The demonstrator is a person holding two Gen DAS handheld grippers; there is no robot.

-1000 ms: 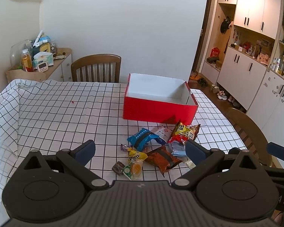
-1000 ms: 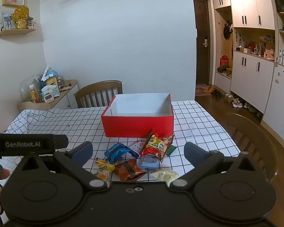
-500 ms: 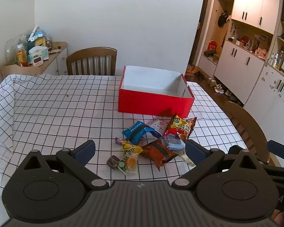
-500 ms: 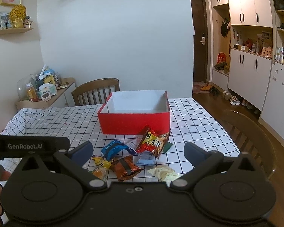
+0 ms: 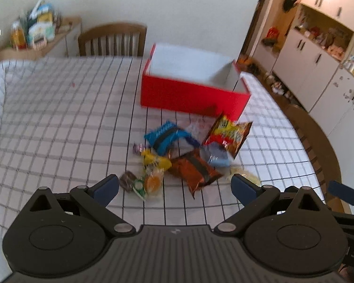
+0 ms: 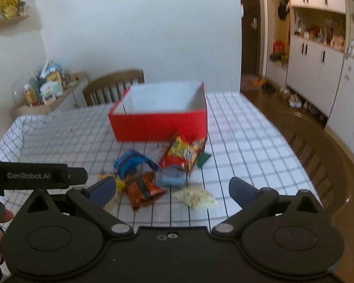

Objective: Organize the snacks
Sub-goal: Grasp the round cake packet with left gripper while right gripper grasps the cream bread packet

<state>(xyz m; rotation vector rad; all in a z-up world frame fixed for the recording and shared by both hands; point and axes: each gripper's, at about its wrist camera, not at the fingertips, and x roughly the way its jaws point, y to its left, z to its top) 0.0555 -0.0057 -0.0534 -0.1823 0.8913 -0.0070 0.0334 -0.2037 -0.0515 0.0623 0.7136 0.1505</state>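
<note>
On the checked tablecloth (image 5: 59, 118), snack packets (image 5: 188, 151) lie before a red box (image 5: 193, 94); both claws gape wide, holding nothing

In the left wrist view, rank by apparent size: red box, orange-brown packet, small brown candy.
1. red box
2. orange-brown packet
3. small brown candy
The box looks largest despite sitting farthest away.

L gripper (image 5: 174, 186) hung w/ jaws wide apart, nothing between them, above the checked tablecloth (image 5: 59, 122). Just ahead of the fingertips lay the snack pile: orange packet (image 5: 193, 169) nearest, yellow pack (image 5: 155, 160) and blue pack (image 5: 167, 136) ahead-left, red-yellow chip bag (image 5: 229, 134) ahead-right. Farther ahead stood the open red box (image 5: 191, 94), apart from the pile; a wooden chair (image 5: 112, 40) beyond it, to the left.
</note>
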